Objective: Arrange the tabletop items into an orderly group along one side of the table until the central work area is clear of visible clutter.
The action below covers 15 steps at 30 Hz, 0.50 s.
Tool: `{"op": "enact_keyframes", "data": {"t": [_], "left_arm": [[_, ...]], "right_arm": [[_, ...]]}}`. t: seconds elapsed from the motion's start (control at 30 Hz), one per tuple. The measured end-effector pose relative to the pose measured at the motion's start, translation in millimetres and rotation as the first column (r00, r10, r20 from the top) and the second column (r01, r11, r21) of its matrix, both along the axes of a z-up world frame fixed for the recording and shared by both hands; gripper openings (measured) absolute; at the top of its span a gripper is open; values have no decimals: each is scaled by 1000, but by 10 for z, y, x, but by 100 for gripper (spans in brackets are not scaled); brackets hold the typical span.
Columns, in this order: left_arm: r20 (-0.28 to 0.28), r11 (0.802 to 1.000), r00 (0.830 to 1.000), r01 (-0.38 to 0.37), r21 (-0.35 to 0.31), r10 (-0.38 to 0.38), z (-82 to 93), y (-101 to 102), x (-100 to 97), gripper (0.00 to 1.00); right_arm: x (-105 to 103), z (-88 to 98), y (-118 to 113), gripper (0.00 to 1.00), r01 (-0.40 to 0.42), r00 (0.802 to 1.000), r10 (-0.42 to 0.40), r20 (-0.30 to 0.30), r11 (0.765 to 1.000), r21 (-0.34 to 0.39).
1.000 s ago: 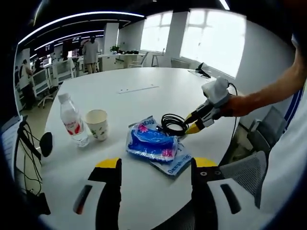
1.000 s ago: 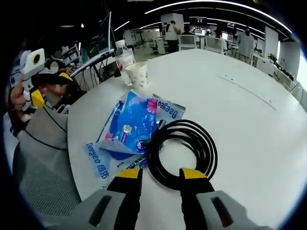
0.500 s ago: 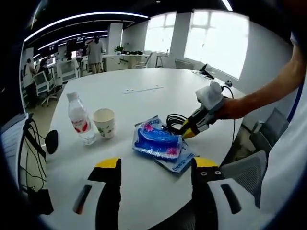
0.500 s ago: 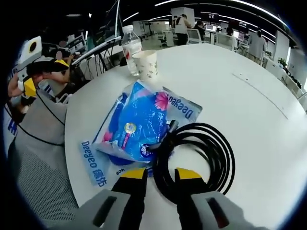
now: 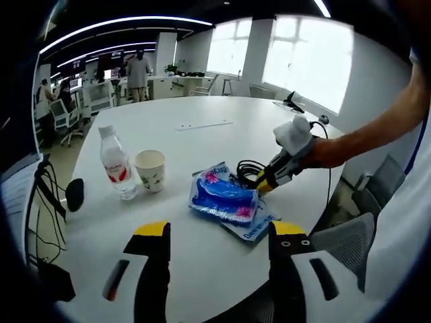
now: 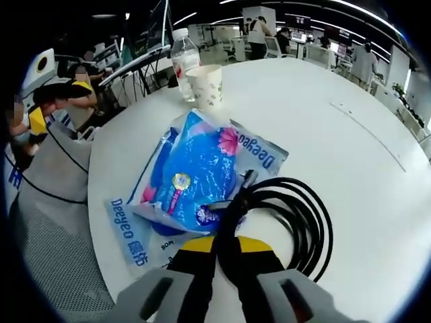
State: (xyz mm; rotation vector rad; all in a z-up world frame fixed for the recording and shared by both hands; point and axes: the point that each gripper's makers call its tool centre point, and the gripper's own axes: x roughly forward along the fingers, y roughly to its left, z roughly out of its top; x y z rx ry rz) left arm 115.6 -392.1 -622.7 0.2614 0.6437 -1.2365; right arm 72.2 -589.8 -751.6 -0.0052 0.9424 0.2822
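Note:
A coiled black cable (image 6: 286, 215) lies on the white table (image 6: 323, 134), and my right gripper (image 6: 225, 243) is shut on the coil's near edge. In the left gripper view that gripper (image 5: 264, 182) pinches the black cable (image 5: 248, 171) beside a blue wipes pack (image 5: 222, 196). The blue wipes pack (image 6: 192, 176) rests on a flat Deeyeo packet (image 6: 131, 222). A water bottle (image 5: 116, 161) and a paper cup (image 5: 151, 180) stand to the left. My left gripper (image 5: 219, 232) hangs open over the near table edge, holding nothing.
A black microphone (image 5: 74, 194) and cables hang off the table's left side. A thin strip (image 5: 205, 124) lies mid-table. A grey mesh chair (image 5: 343, 242) stands at the near right edge. People and desks fill the office behind.
My right gripper's jaws have gone from open around the cable coil to shut on its near edge. The left gripper view has drifted slightly; the items stay put.

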Motion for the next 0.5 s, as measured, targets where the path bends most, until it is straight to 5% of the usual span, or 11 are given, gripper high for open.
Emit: {"op": "enact_keyframes", "data": {"t": [0.5], "left_arm": [[2, 1000, 1000, 0, -4, 0, 13, -12, -5, 59]], "right_arm": [[-22, 257, -107, 6, 69, 996, -71, 56, 997, 32]]}}
